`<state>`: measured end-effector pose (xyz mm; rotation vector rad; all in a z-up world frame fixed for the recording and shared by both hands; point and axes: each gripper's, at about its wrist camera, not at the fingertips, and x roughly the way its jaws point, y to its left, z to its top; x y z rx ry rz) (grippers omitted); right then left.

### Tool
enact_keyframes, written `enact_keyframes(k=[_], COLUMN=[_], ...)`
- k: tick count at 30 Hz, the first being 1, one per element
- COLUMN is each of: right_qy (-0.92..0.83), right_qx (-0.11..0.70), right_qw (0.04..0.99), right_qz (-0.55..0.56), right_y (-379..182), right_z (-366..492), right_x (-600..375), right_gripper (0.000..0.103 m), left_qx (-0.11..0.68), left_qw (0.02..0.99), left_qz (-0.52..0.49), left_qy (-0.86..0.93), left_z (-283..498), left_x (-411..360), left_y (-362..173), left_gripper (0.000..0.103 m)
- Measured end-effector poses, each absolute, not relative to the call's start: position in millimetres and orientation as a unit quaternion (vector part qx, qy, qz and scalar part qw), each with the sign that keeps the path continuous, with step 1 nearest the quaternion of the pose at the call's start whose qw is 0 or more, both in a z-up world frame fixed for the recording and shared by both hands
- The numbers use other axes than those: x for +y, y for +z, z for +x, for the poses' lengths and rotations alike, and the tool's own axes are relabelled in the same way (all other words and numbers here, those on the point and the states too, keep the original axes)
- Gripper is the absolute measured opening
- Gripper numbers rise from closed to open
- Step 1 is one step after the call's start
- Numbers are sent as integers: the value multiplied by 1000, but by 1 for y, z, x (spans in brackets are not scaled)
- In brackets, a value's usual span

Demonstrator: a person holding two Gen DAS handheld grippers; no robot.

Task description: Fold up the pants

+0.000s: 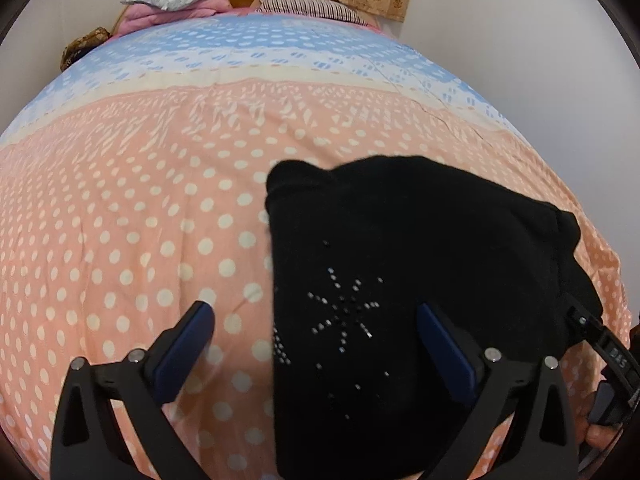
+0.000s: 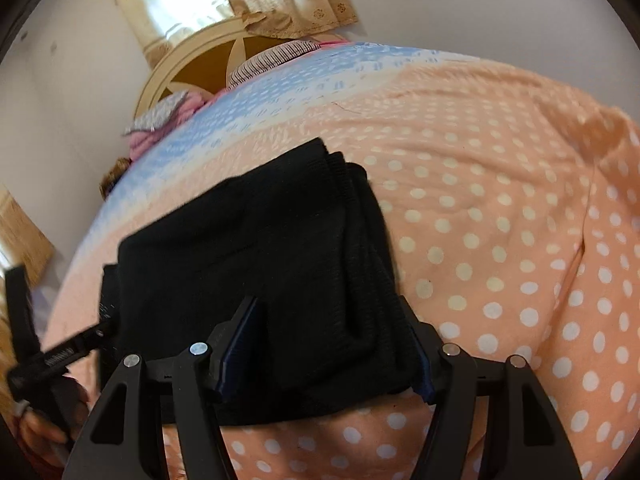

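**Currently: black folded pants on the bed, final lay-down**

Item: black knit pants (image 1: 400, 248), soft fabric, with a star of small rhinestones on the near panel, already folded into a compact thick bundle. Location: on the peach polka-dot bedsheet (image 1: 120, 220), near the foot edge, well apart from the striped pillow (image 1: 308, 6) at the headboard.

Left tool (image 1: 316, 320): jaws spread wide over the bundle's left edge, one blue pad above bare sheet, the other above the black cloth; nothing gripped.

Right tool (image 2: 332, 344): jaws partly apart with the bundle's right-hand stack of layers between the blue pads; the cloth fills the gap, so it reads as a grip on the pants, though contact at the far pad is hard to confirm.

Orientation: long axis appears to run from the near edge towards the headboard, ribbed hems stacked at the far end in the right wrist view.

Handling note, as judgement: lower the held side flat, release only once all layers rest square, then press the top smooth so the stack does not spring open.
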<state>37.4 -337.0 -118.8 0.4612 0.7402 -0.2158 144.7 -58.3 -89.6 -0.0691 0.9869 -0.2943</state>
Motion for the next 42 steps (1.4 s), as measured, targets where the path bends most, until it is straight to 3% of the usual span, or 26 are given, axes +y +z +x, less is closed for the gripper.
enact_keyframes(k=[7,10,13,23,25,28,29,32,34,36,39,42], right_qy=[-117,-128,-129,-118,-116,-117,-116,-115,-115,-114,-113,-113], right_qx=[359,356,351,345,345,344,344,344,343,343,343,343], right_qw=[908,912,915,913,912,912,912,912,912,911,911,911], right_qz=[182,156,154,185,191,190,192,192,195,198,200,199], right_y=[-119,-118,-117,-117,-117,-117,-117,-117,-117,-117,-117,-117], right_z=[37,37,34,32,32,32,32,32,32,31,32,32], right_x=[-328,-321,-320,-326,-327,-326,-327,-327,-327,-327,-327,-328], right_gripper=[50,49,47,45,45,45,45,45,45,45,45,45], left_qx=[465,484,480,468,468,475,480,481,482,484,487,484], left_qw=[874,860,854,849,844,838,832,828,828,823,829,844], left_qz=[-22,-38,-64,-140,-161,-171,-183,-194,-201,-221,-210,-173], left_qy=[-138,-156,-189,-203,-205,-205,-212,-213,-205,-198,-178,-152], left_z=[138,139,140,136,133,128,128,128,128,128,125,121], left_x=[-66,-66,-59,-41,-37,-34,-32,-30,-31,-28,-28,-30], left_y=[-93,-89,-84,-91,-90,-89,-90,-92,-93,-95,-92,-86], left_gripper=[103,101,84,84,74,30,27,27,35,36,46,63])
